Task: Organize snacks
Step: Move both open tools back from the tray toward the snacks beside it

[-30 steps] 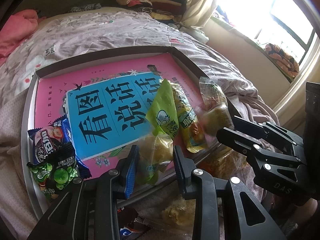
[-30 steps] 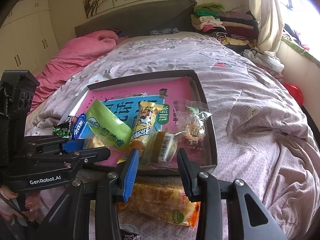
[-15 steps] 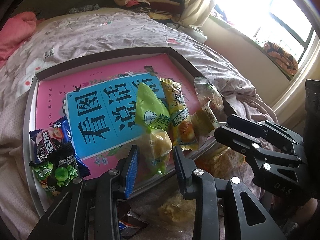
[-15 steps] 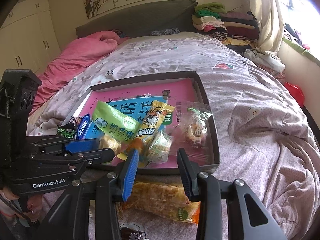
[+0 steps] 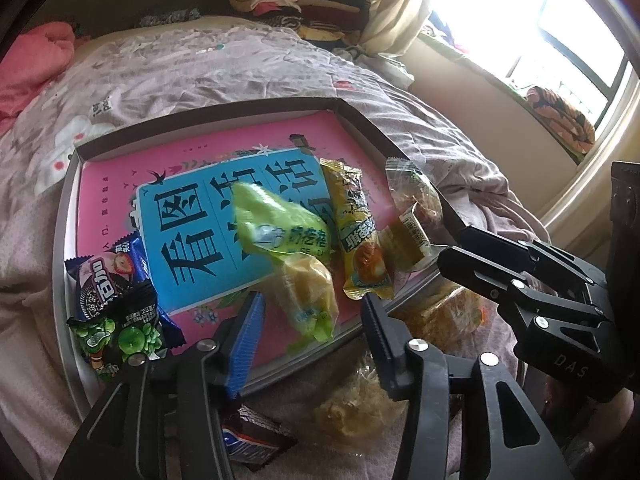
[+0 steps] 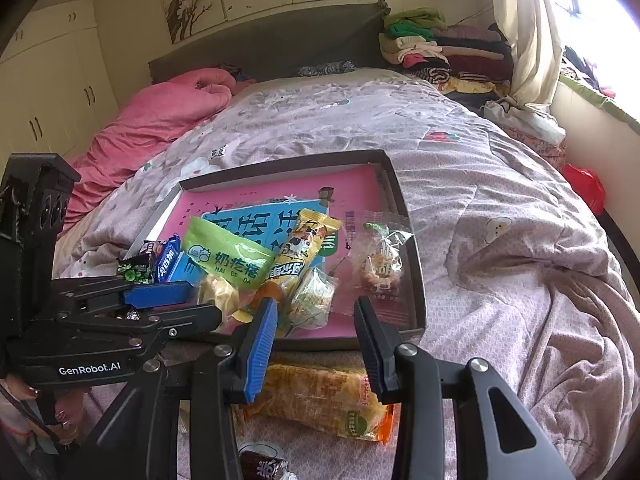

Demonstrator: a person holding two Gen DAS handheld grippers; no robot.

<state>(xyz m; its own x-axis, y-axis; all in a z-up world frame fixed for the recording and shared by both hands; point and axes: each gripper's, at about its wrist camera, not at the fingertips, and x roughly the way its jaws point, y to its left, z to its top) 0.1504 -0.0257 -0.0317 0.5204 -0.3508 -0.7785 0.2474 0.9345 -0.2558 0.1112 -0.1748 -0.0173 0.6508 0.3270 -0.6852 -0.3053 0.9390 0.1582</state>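
The left gripper (image 5: 310,320) has just been opening; its jaws stand apart, the glossy green snack pack (image 5: 288,248) between them looks loose, blurred over the shallow box (image 5: 360,120) on the bed. The right gripper (image 6: 314,320) hangs part open and empty at the box's near rim. Crinkly yellow (image 6: 304,248) and clear wrappers (image 6: 380,256) lie inside; an orange pack (image 6: 320,400) lies on the quilt (image 6: 500,280).

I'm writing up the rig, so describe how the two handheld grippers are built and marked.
Both are black plastic linkage frames with silver pivot screws. Each left gripper and right gripper pairs one blue ribbed pad with a black ribbed one. White lettering: GenRobot.AI on the left, DAS on the right.
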